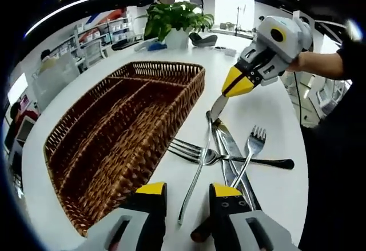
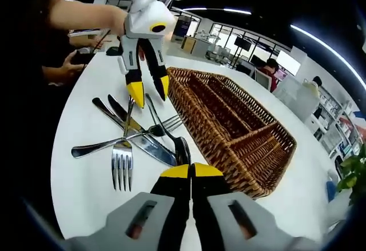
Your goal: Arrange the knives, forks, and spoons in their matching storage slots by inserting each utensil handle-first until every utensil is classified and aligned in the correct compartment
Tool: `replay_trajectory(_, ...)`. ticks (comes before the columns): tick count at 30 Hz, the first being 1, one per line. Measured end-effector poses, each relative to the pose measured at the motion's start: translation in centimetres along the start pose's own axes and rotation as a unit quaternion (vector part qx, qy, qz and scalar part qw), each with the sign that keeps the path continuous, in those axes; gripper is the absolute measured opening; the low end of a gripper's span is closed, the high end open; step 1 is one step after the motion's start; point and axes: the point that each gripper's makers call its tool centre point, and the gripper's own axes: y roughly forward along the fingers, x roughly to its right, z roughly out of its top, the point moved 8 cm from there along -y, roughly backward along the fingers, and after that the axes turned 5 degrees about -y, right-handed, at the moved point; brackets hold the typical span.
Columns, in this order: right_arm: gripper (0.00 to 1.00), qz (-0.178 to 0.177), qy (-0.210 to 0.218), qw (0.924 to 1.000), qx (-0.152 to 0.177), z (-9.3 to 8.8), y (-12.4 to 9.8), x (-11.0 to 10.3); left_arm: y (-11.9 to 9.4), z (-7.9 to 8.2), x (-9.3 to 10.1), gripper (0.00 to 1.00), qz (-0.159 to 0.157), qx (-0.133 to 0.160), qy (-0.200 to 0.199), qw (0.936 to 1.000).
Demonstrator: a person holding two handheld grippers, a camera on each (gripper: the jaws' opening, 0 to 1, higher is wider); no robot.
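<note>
Presently, in the left gripper view, the left claw (image 1: 187,196) rises from 6 o'clock with its yellow-tipped jaws spread and nothing between them. Just ahead of the jaws, a spoon's long handle (image 1: 196,179) runs up toward 12 o'clock across the white table (image 1: 269,108).

At about 1 o'clock the right claw (image 1: 231,91) comes in, held by a hand (image 1: 300,62), with its yellow jaws pressed together on the upper end of that spoon. In the right gripper view the right claw (image 2: 191,174) stands at 6 o'clock with its jaws closed, a dark spoon bowl (image 2: 182,148) caught at their tips.

Around the spoon lies a crossed pile of cutlery. In the left gripper view, a fork (image 1: 251,148) lies at 3 o'clock of the spoon with its tines toward 12 o'clock, a second fork (image 1: 189,150) points its tines toward 9 o'clock with a dark handle running to 3 o'clock, and two knives (image 1: 231,154) lie under them. All touch or overlap one another.

Left of the pile, from 9 to 12 o'clock, sits the wicker basket (image 1: 143,148), divided lengthwise into compartments; no cutlery shows in them. The pile lies just beside its near long wall.

In the right gripper view the left claw (image 2: 150,91) hangs at 11 o'clock with its jaws spread, above the pile. A potted plant (image 1: 174,22) stands on the table at 12 o'clock in the left gripper view.
</note>
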Motion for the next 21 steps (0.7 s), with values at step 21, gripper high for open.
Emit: replay_trajectory(21,0.06,-0.008,0.035,0.9994,0.0,-0.4,0.2,0.2,1.7,0.3,0.3,0.02,-0.012,-0.044,0.102,0.9938)
